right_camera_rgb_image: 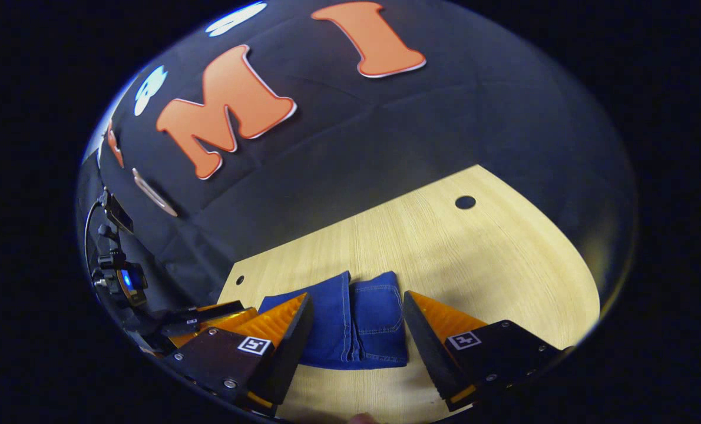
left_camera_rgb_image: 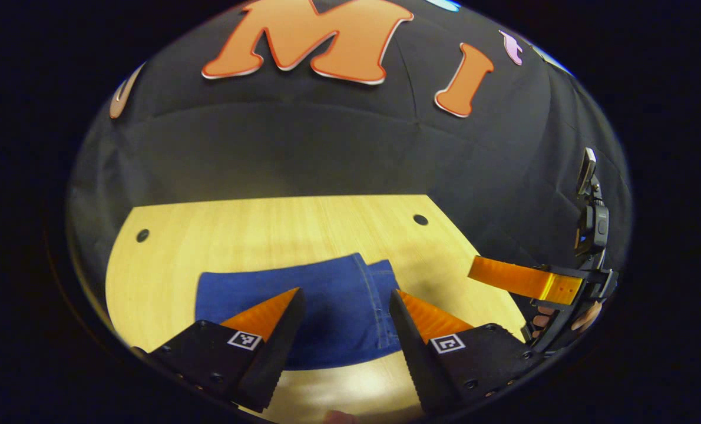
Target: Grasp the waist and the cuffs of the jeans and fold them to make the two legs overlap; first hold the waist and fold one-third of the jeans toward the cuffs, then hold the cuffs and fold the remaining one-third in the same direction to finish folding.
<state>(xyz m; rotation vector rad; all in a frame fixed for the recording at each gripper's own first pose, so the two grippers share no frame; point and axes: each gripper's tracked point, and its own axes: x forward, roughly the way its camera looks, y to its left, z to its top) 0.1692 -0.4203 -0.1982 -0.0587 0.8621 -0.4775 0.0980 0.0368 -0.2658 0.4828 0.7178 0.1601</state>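
Both hand-held grippers spread, above folded jeans (left_camera_rgb_image: 321,309).

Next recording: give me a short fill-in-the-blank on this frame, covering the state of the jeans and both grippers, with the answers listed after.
1. The jeans lie ____ into a compact bundle on the wooden table.
2. The left gripper has its fingers ____, with nothing between them.
3. The right gripper holds ____; the denim lies on the table beyond its fingers.
4. The table has small round ____ near its far corners.

Answers: folded; open; nothing; holes
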